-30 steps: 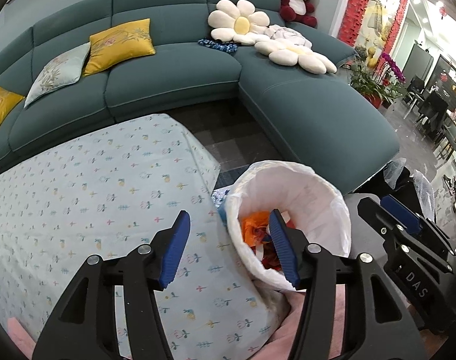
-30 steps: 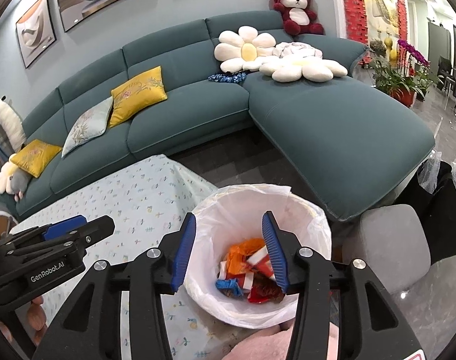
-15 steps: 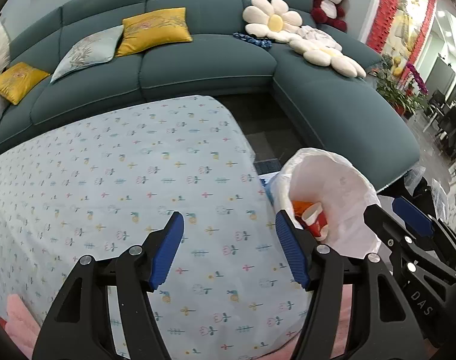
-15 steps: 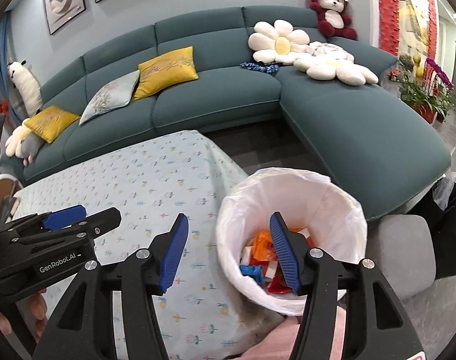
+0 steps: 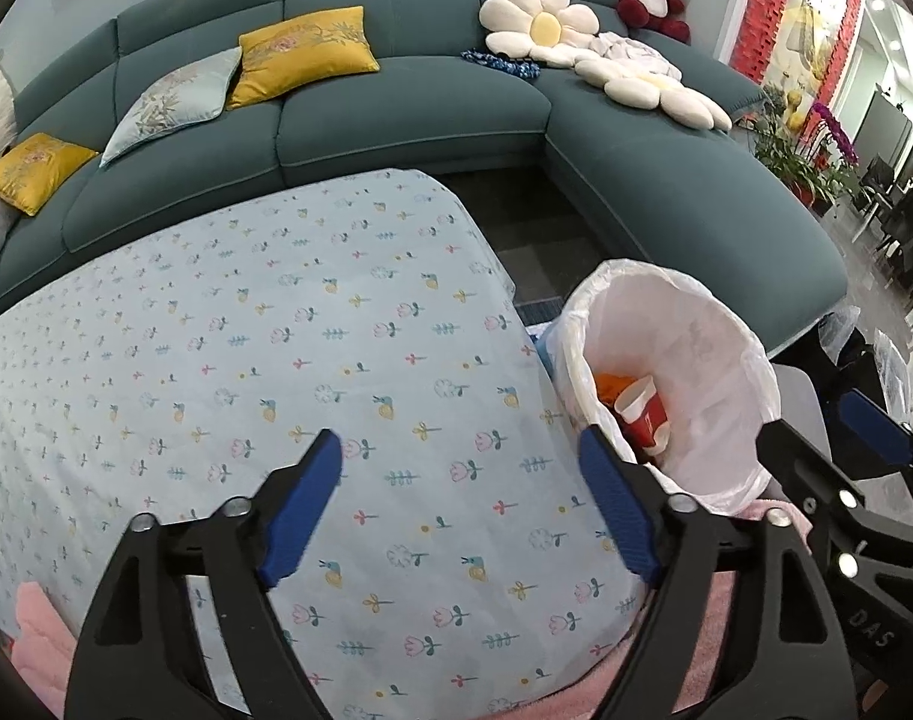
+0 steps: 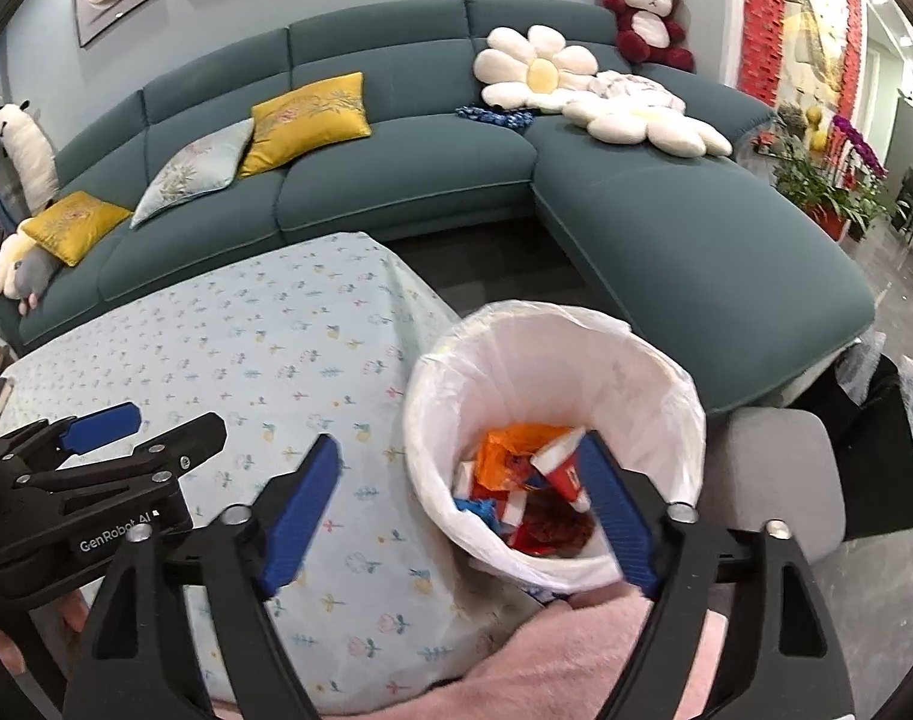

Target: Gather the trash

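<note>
The trash bin (image 6: pixel 555 468), lined with a white bag, stands just off the near right corner of the desk (image 5: pixel 312 360), and it already holds the trash (image 6: pixel 528 492): an orange wrapper, a red and white paper cup, blue and red scraps. No loose piece shows on the flowered cloth in either view.

The right gripper (image 6: pixel 462 510) hangs over the near left edge of the bin, its jaws spread wide with nothing between them; its right jaw sits above the bin's mouth and its left jaw above the cloth. The left gripper (image 5: pixel 462 507) hovers over the near part of the desk, jaws likewise released and bare, with the bin to its right and a little farther off.

So the bin lies right of both grippers, and the right one is nearer to it. Any further pickup would have to come from the desk to the left, which favours the left gripper, though nothing there looks left to collect.
</note>
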Tool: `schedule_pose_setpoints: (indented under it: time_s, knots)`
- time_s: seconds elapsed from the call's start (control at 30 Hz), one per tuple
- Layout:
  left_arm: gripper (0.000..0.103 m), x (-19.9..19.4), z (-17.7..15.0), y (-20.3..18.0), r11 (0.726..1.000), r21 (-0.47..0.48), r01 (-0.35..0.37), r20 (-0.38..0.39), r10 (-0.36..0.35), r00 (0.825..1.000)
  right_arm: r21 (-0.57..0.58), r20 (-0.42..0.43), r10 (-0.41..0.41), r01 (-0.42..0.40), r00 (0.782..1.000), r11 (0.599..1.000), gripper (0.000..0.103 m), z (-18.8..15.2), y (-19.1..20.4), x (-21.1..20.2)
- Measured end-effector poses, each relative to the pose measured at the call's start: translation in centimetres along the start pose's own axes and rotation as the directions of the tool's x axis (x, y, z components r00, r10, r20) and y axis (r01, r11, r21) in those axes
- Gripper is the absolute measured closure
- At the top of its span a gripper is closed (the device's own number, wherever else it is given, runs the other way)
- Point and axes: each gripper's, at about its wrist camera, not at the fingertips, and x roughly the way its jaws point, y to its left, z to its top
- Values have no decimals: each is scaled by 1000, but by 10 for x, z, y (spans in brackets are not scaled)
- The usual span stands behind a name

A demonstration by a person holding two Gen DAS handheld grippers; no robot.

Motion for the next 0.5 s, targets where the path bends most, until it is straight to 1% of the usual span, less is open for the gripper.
schedule_pose_setpoints:
  time_s: [0.13, 0.17, 0.23, 0.5]
  knots:
    - [16, 5, 0, -7, 1000, 9, 11, -16, -11, 1000, 6, -35, -23, 23, 999, 1000, 19, -3, -11, 4]
    - [15, 7, -1, -10, 1000, 15, 16, -19, -16, 1000, 7, -36, -30, 31, 999, 1000, 16, -4, -13, 4]
    - [13, 9, -1, -16, 999, 29, 18, -22, -18, 1000, 6, -40, -45, 45, 998, 999, 6, -4, -19, 5]
    - [12, 18, 0, -31, 999, 46, 26, -44, -24, 999, 21, -52, -67, 69, 996, 997, 7, -4, -37, 10]
